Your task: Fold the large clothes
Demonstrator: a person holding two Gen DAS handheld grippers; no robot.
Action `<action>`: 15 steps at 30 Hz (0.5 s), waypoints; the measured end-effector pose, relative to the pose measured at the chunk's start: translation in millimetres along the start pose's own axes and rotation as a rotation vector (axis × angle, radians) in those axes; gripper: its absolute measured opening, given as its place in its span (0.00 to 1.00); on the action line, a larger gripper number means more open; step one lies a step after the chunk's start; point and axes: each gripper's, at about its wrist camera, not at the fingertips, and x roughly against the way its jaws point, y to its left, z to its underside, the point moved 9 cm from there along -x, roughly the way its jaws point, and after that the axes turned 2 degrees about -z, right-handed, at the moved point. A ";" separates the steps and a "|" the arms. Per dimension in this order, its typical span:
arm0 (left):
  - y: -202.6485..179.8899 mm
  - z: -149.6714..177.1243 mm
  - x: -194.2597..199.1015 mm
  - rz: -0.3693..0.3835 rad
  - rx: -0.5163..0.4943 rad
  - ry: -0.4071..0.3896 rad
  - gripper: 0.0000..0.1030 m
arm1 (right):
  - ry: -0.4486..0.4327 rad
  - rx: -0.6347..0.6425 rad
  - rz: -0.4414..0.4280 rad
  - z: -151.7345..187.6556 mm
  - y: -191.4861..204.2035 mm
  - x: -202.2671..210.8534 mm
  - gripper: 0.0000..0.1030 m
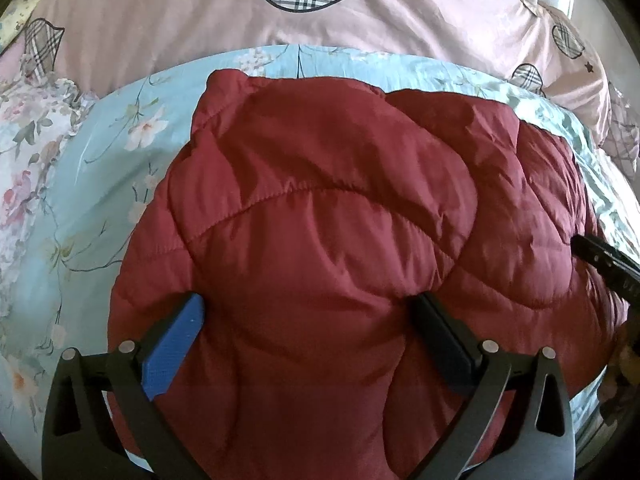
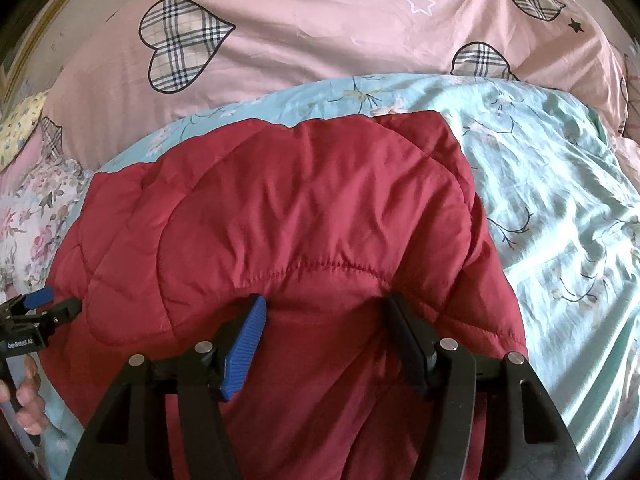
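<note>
Hidden and cut-off parts around the red jacket (image 1: 320, 216)

The jacket's near part runs out of the bottom edge in both views, so its lower hem is not seen. In the left wrist view, the right gripper (image 1: 600, 258) is cut by the right edge, only one dark tip shows. In the right wrist view, the hand (image 2: 28, 400) at lower left is partly out of frame. The sheet (image 2: 560, 240) is blurred at the right edge.

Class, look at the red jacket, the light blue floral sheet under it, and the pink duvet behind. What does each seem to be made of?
Red jacket: probably padded synthetic shell, nylon or polyester; puffy quilted panels, stitched seams, faint sheen.
Light blue floral sheet: thin woven fabric, perhaps cotton or a blend; fine creases, printed blossoms, a slight shine.
Pink duvet: soft, matte woven cover, likely cotton; printed plaid hearts, filled bulk.
</note>
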 end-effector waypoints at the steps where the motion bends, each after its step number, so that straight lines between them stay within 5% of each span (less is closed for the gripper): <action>1: 0.7 -1.8 -0.6 0.002 0.001 -0.001 1.00 | -0.001 0.000 0.000 -0.1 -0.2 -0.2 0.61; 12: 1.5 -3.0 -7.3 -0.004 0.006 -0.006 1.00 | -0.041 0.020 0.012 -13.2 13.1 24.2 0.63; 15: 1.0 -3.1 -7.2 -0.006 0.007 -0.006 1.00 | 0.011 0.023 0.026 -6.7 8.2 9.3 0.63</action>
